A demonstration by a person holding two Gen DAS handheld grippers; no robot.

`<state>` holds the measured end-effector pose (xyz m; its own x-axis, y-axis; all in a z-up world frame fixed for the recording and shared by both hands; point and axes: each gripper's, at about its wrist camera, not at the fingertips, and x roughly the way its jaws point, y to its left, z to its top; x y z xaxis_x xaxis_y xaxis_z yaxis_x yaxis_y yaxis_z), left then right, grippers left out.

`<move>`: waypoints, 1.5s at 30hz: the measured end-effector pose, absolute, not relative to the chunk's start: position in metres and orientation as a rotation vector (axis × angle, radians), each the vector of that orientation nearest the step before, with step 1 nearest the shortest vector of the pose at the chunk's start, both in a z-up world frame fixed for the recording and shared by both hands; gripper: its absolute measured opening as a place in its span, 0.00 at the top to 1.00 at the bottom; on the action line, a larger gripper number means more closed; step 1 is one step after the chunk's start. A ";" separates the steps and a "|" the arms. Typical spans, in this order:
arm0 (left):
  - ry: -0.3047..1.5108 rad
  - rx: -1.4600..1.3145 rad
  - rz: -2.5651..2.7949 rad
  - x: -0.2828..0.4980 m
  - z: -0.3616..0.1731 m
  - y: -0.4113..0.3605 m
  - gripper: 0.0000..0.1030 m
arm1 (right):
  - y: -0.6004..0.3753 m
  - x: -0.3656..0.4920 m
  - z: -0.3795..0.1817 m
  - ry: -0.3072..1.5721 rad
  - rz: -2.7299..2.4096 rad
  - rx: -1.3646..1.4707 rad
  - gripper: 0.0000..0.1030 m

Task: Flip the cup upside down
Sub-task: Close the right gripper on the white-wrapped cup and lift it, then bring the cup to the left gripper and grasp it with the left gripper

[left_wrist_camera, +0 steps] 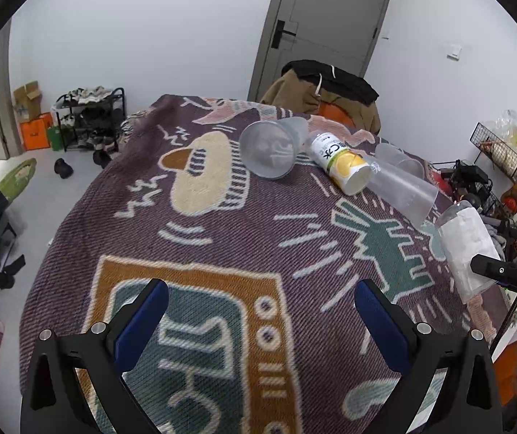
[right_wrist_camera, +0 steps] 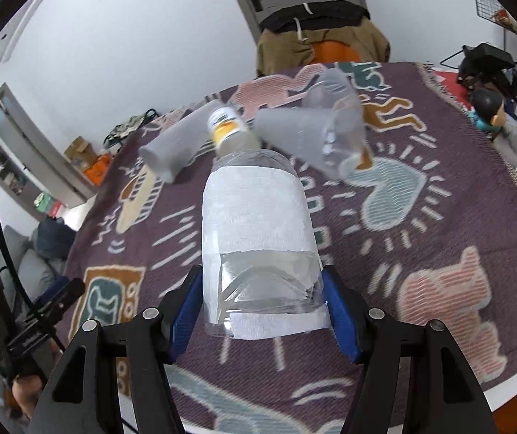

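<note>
My right gripper [right_wrist_camera: 263, 311] is shut on a clear plastic cup wrapped in white paper [right_wrist_camera: 258, 238] and holds it above the table, pointing away from the camera. The same cup [left_wrist_camera: 466, 249] shows at the right edge of the left wrist view, lifted off the cloth, with the right gripper [left_wrist_camera: 500, 271] on it. My left gripper [left_wrist_camera: 262, 322] is open and empty, low over the near part of the patterned tablecloth [left_wrist_camera: 222, 253].
Several frosted plastic cups lie on their sides at the far part of the table: one [left_wrist_camera: 271, 148] with its mouth toward me, another [left_wrist_camera: 403, 188] to the right. A yellow-labelled bottle [left_wrist_camera: 343, 162] lies between them. A chair with clothes [left_wrist_camera: 327, 90] stands behind the table.
</note>
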<state>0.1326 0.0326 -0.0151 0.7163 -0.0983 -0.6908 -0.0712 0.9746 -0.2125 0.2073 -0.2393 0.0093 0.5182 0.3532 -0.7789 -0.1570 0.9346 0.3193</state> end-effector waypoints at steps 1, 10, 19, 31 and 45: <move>0.776 -0.232 -0.013 0.130 -0.016 0.035 0.00 | -0.236 0.205 0.008 0.986 0.316 0.226 0.37; 0.791 -0.230 0.012 0.101 -0.031 0.059 0.00 | -0.200 0.183 0.000 1.049 0.389 0.253 0.37; 0.810 -0.260 0.072 0.083 -0.045 0.091 0.00 | -0.180 0.171 -0.021 1.094 0.355 0.255 0.37; 0.797 -0.276 0.083 0.081 -0.042 0.101 0.00 | -0.173 0.166 -0.044 1.137 0.418 0.305 0.18; 0.811 -0.243 -0.023 0.105 -0.014 0.068 0.00 | -0.207 0.154 -0.021 1.074 0.425 0.297 0.17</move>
<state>0.1055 0.0680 -0.0143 0.6900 -0.1128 -0.7149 -0.0727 0.9720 -0.2236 0.1540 -0.2075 -0.0206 0.4089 0.4722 -0.7809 -0.1897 0.8810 0.4334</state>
